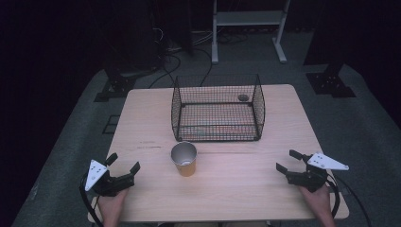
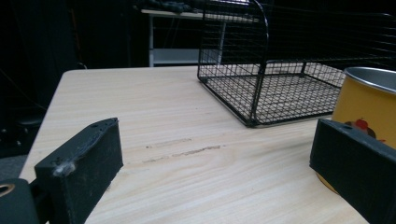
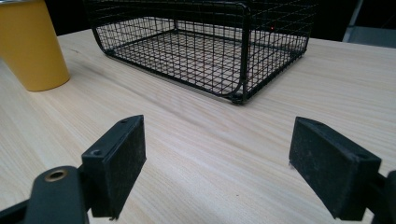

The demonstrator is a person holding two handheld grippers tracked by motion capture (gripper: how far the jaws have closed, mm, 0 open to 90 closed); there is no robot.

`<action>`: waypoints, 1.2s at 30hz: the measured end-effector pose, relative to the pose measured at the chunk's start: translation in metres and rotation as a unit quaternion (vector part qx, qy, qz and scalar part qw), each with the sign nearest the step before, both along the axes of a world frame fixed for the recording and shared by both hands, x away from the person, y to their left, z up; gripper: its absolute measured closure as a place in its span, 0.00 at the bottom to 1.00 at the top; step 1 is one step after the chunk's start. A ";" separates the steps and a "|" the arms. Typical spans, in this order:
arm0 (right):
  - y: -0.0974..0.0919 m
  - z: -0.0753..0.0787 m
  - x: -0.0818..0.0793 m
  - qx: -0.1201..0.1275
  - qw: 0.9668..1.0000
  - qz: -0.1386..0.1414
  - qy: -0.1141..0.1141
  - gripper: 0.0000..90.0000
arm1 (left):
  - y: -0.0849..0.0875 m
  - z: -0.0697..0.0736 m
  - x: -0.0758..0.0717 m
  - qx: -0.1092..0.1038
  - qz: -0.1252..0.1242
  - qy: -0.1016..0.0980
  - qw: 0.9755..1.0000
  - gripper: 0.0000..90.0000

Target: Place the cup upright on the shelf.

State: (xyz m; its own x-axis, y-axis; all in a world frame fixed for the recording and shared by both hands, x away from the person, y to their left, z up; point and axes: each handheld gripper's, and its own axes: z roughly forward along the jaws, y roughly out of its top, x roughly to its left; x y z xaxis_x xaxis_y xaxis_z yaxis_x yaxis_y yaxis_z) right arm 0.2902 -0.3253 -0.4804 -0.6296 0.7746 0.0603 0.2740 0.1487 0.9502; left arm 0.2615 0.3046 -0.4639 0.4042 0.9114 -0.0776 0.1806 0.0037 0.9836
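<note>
A yellow paper cup (image 1: 184,159) with a silvery inside stands upright in the middle of the wooden table (image 1: 246,184). Behind it sits a black wire basket (image 1: 217,108), open at the top. My left gripper (image 1: 123,163) rests at the table's front left, open, its jaws wide apart with nothing between them. From the left gripper view, the cup (image 2: 369,105) is just past the right jaw and the basket (image 2: 289,70) farther off. My right gripper (image 1: 288,161) is at the front right, open and empty. In the right gripper view the cup (image 3: 32,44) stands at far left, the basket (image 3: 205,46) ahead.
A small dark round object (image 1: 243,98) lies on the table behind the basket's far right corner. A white metal frame (image 1: 248,28) and cables stand on the floor beyond the table. Bare tabletop lies between both grippers and the cup.
</note>
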 end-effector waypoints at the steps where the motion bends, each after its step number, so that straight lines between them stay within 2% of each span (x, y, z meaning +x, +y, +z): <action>1: 0.000 0.000 0.000 0.000 1.000 0.001 0.000 0.19 | 0.000 0.000 0.000 0.000 -0.003 0.002 1.000 0.02; 6: 0.000 0.000 0.000 -0.002 1.000 0.000 0.000 0.20 | -0.002 -0.001 0.000 -0.004 -0.020 0.001 1.000 0.02; 9: 0.000 0.000 0.000 -0.002 1.000 0.001 0.000 0.19 | -0.006 -0.002 0.002 -0.002 -0.036 0.005 0.999 0.02; 20: 0.001 0.000 0.000 -0.004 1.000 0.002 0.000 0.19 | -0.020 -0.002 0.003 0.008 -0.068 0.006 0.998 0.02; 36: 0.002 0.000 0.000 -0.007 1.000 0.002 0.001 0.19 | -0.039 0.000 0.001 0.019 -0.116 -0.007 0.993 0.02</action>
